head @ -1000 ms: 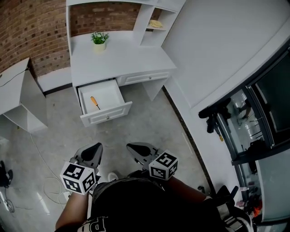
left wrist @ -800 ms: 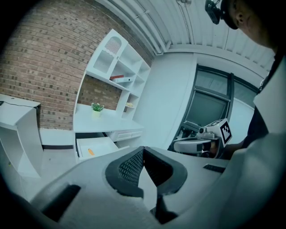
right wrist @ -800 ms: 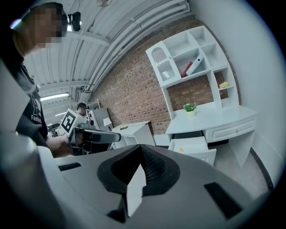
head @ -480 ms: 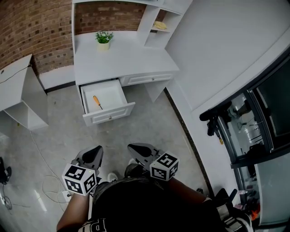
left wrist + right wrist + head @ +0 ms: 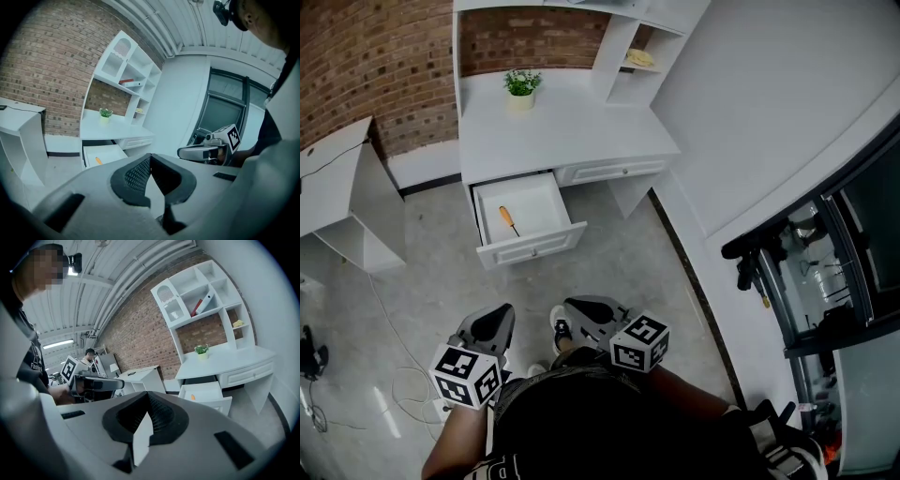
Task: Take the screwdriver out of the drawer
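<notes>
At twelve o'clock from me stands the white table (image 5: 572,127), with a small potted plant (image 5: 521,87) on its top toward eleven. Its left drawer (image 5: 534,249) is pulled open, and the screwdriver (image 5: 508,219) lies inside.

Ahead of you the drawer (image 5: 534,247) stands open beneath the bench (image 5: 572,131), the screwdriver (image 5: 508,220) lying in it; a potted plant (image 5: 521,84) sits on the bench behind.
</notes>
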The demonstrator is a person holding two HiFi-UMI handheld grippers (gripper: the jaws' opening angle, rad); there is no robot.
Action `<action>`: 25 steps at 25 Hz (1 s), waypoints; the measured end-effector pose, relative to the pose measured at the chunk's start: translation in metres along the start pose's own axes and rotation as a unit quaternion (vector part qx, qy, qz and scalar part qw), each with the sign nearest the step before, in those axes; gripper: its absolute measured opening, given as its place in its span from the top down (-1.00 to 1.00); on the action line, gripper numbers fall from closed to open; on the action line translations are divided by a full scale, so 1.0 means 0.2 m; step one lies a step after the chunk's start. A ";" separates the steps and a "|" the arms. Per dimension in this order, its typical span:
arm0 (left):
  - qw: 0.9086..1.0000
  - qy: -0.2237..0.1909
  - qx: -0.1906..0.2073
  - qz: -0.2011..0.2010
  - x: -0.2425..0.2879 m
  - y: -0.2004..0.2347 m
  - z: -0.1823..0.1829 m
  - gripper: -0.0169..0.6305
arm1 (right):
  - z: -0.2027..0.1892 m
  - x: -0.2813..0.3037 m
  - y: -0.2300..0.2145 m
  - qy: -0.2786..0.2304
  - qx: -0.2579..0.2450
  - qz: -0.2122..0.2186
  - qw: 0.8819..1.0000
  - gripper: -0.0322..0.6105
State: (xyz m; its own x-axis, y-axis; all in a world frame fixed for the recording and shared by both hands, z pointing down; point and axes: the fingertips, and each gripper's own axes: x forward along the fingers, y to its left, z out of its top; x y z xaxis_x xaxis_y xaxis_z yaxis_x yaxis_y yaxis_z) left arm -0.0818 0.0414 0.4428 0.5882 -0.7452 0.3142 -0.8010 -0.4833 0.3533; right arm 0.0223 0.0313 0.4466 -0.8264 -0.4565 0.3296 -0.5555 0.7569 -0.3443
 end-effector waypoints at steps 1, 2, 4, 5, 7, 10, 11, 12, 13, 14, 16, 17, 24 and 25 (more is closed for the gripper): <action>1.000 -0.001 0.000 0.004 0.01 0.02 0.01 0.90 | 0.01 0.02 -0.02 0.000 0.000 0.004 1.000 0.88; 1.000 -0.001 -0.001 0.009 0.02 0.03 0.02 0.90 | 0.04 0.05 -0.03 -0.001 -0.001 0.009 1.000 0.89; 1.000 0.001 0.001 0.017 0.04 0.06 0.05 0.90 | 0.09 0.09 -0.06 -0.006 -0.007 0.019 1.000 0.88; 1.000 0.003 0.003 0.020 0.06 0.08 0.06 0.90 | 0.12 0.11 -0.07 -0.010 -0.010 0.023 1.000 0.89; 1.000 0.005 0.007 0.026 0.10 0.10 0.10 0.90 | 0.17 0.15 -0.11 -0.014 -0.013 0.031 0.999 0.88; 0.999 0.005 0.012 0.032 0.16 0.14 0.16 0.90 | 0.21 0.18 -0.19 -0.016 -0.013 0.036 0.999 0.88; 0.999 0.004 0.013 0.033 0.19 0.15 0.18 0.90 | 0.23 0.19 -0.22 -0.018 -0.011 0.036 0.999 0.88; 0.999 0.004 0.014 0.033 0.22 0.15 0.20 0.90 | 0.25 0.20 -0.25 -0.019 -0.009 0.036 0.999 0.88; 0.999 0.004 0.015 0.032 0.25 0.16 0.22 0.90 | 0.27 0.21 -0.29 -0.021 -0.008 0.036 0.999 0.88; 0.999 0.005 0.017 0.031 0.29 0.16 0.25 0.90 | 0.29 0.22 -0.33 -0.023 -0.007 0.036 0.999 0.89; 0.999 0.008 0.017 0.030 0.37 0.18 0.28 0.90 | 0.33 0.25 -0.39 -0.025 -0.005 0.038 0.999 0.89; 0.999 0.010 0.018 0.031 0.40 0.19 0.30 0.90 | 0.35 0.26 -0.42 -0.025 -0.006 0.040 0.999 0.88; 0.999 0.003 -0.005 0.036 0.64 0.25 0.42 0.90 | 0.47 0.32 -0.66 -0.022 -0.005 0.051 0.998 0.89; 0.999 -0.001 -0.017 0.035 0.67 0.26 0.43 0.90 | 0.48 0.33 -0.69 -0.021 -0.006 0.054 0.998 0.88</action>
State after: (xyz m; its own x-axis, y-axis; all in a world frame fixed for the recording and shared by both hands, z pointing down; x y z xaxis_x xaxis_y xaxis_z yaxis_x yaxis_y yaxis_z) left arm -0.0549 -0.1237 0.4272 0.5313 -0.7775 0.3364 -0.8353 -0.4145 0.3613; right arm 0.0360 -0.1482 0.4308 -0.8851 -0.3901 0.2538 -0.4612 0.8089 -0.3647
